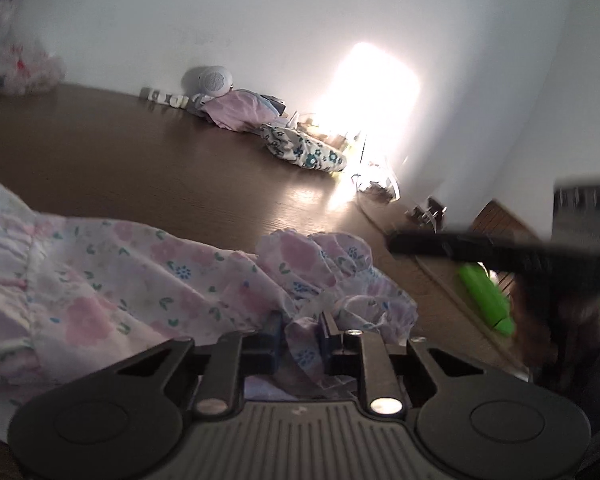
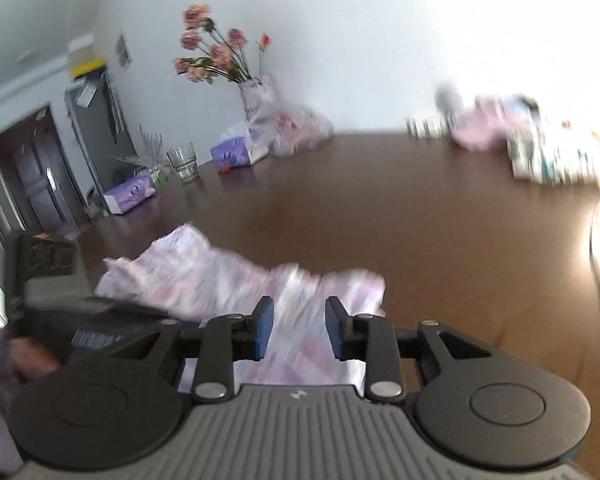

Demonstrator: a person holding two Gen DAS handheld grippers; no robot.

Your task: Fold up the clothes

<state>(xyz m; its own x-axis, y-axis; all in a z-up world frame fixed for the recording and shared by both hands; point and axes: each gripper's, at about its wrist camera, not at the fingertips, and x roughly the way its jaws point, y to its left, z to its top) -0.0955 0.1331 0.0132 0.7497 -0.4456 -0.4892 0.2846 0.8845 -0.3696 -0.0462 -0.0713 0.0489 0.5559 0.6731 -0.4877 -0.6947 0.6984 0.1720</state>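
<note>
Left tongs [image 1: 300,334]: clamped on a bunched fold of the floral garment [image 1: 148,276].
Right tongs [image 2: 299,330]: parted above the cloth, gripping nothing.
Counter [image 2: 420,220]: dark wood.

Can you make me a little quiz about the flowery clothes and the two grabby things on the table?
1. True or false: the left gripper has a bunch of the flowery garment pinched between its fingers.
2. Which thing stands on the brown table near the purple tissue box?
A. a drinking glass
B. a teapot
C. a bowl of fruit
3. Fill in the missing word: the fingers of the right gripper stand apart above the cloth, so this gripper is ____.

Key: 1 true; 2 A, the drinking glass; 3 open.
</note>
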